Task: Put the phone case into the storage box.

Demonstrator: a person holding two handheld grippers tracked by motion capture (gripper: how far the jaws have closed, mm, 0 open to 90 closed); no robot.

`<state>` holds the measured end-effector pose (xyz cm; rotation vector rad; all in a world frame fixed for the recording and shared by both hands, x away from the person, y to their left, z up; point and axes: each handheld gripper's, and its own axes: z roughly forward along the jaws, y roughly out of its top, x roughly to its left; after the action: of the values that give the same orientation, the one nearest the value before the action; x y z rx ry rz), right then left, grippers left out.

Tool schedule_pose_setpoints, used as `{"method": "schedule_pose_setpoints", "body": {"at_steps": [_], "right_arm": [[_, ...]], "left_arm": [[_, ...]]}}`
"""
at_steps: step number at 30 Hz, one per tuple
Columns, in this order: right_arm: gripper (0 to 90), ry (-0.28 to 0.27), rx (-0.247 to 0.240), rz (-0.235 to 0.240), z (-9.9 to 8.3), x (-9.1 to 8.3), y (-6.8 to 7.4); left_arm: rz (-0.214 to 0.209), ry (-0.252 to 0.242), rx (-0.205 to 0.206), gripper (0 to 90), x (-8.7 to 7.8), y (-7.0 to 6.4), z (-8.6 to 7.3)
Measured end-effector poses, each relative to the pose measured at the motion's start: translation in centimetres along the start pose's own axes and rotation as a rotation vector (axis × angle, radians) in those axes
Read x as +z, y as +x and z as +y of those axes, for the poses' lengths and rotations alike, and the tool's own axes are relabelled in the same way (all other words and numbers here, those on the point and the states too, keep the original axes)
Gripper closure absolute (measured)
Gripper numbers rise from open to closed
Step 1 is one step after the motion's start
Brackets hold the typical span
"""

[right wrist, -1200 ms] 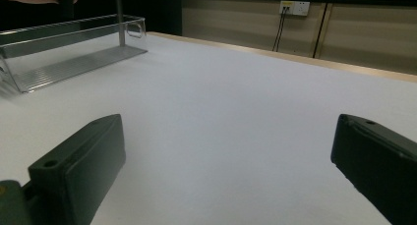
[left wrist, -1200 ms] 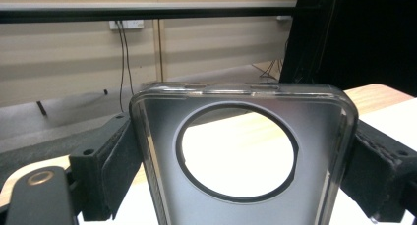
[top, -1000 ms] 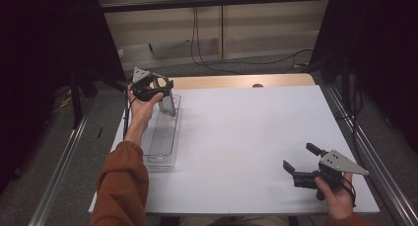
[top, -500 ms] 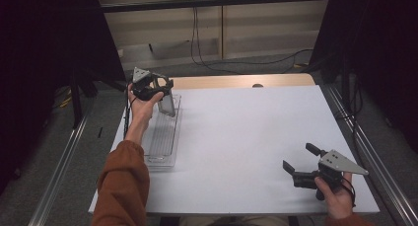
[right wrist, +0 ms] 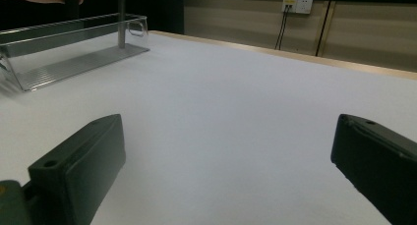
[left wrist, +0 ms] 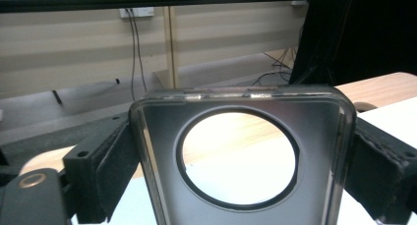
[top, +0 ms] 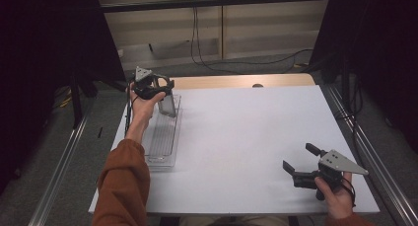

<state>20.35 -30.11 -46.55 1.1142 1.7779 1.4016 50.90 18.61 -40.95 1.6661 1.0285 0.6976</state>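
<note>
— What does the high view show?
— The left gripper (top: 156,90) hangs over the far end of a clear tray (top: 158,152) that lies along the left side of the white tabletop (top: 246,137). A translucent phone case (top: 168,105) stands upright below it, lower end at the tray's far end. The right gripper (top: 299,162) sits at the near right corner of the tabletop, well apart from the tray.

— And the left gripper view?
— The phone case (left wrist: 241,122) is pinched by its two long edges between the black jaws, which close against its sides. It has a big round camera cut-out, with the tabletop showing through it.

— The right gripper view?
— The right gripper (right wrist: 226,161) has its jaws spread wide with nothing between them, just bare tabletop (right wrist: 236,107). Far off to the left lies the clear tray (right wrist: 74,48), with the case seen edge-on as a thin upright strip (right wrist: 121,18) at its far end.
</note>
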Motion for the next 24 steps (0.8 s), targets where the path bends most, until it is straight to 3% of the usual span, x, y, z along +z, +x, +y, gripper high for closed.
{"method": "schedule_pose_setpoints", "body": {"at_steps": [5,10,24], "right_arm": [[0.0,0.001,0.003,0.0,0.0,0.0,0.0],[0.0,0.003,0.002,0.007,0.0,0.0,0.0],[0.0,0.01,0.005,0.022,-0.1,0.0,0.1]], "left_arm": [[0.018,0.015,-0.018,8.5,0.0,0.3,0.0],[0.005,0.016,-0.037,6.6,0.2,0.5,0.1],[0.017,0.021,-0.024,6.5,1.6,-0.1,0.5]]}}
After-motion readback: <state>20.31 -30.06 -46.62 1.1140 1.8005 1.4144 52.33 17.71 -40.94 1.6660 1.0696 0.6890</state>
